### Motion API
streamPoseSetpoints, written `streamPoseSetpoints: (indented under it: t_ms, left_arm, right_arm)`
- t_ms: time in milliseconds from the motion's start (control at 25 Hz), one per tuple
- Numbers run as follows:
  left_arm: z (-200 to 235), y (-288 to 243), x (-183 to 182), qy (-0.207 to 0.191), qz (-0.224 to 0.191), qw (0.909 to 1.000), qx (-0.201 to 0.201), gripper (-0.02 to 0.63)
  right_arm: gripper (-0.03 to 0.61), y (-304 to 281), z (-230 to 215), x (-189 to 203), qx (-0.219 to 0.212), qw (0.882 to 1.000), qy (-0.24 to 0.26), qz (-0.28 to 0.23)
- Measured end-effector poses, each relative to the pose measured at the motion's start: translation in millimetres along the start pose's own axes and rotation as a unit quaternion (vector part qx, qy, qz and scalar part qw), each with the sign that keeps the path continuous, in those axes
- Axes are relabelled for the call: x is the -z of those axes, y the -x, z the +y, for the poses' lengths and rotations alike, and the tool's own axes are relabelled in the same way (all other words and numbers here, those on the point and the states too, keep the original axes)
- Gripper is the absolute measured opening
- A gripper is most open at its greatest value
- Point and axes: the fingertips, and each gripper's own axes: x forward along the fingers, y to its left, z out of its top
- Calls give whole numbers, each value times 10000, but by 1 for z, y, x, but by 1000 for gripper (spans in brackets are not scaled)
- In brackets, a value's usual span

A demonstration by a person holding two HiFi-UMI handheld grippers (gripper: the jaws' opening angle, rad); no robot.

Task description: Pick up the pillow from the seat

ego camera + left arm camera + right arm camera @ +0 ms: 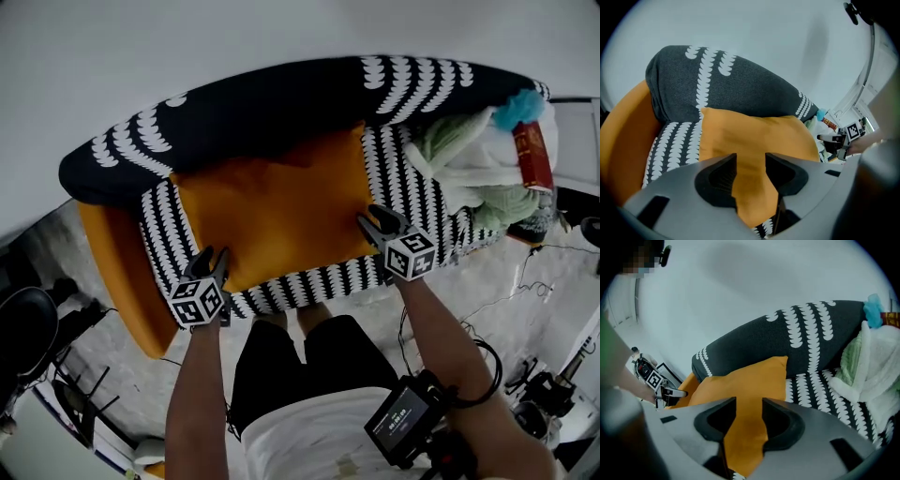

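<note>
**Both jaws parted at the pillow's near corners**

My left gripper has its jaws parted, and a corner of the orange pillow fills the gap between them. I see no pinch in the cloth, so I count that corner as not clamped. My right gripper stands the same way, with its jaws apart, the pillow's other near corner in the gap and nothing squeezed.

In the head view, the left one sits at the pillow's lower left corner and the right one at the lower end of its right edge. The pillow lies in the middle of that frame on the black-and-white seat, with its far edge against the dark backrest. An orange side panel closes the sofa at the frame's left. At the upper right, a heap of white and green cloth rests on the seat, with a red book at its right side.
</note>
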Motion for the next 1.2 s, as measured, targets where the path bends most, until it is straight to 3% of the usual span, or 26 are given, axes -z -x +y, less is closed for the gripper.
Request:
streamPoseSetpoints:
  t_ms: [160, 320, 560, 680, 920, 1200]
  left_arm:
    - [23, -4, -5, 359, -91, 9990, -262, 285]
    - [27, -18, -1, 716, -2, 9974, -126, 371]
    - [35, -34, 0, 996, 236, 9947, -135, 443]
    - [37, -38, 3, 1005, 389, 9941, -131, 443]
    - [37, -44, 8, 940, 597, 9935, -218, 421]
    - [36, -41, 17, 812, 863, 9929, -53, 255]
  right_arm:
    - [241, -9, -7, -3, 126, 9987, -484, -68]
    - [316, -19, -19, -9, 140, 9968, -784, -49]
    - [382, -43, -26, -2, 79, 9940, -936, 564]
    - [379, -49, -23, 6, 27, 9888, -1201, 880]
    - [322, -52, -18, 15, -96, 9892, -1110, 958]
    - [243, -58, -4, 23, -186, 9900, -787, 1154]
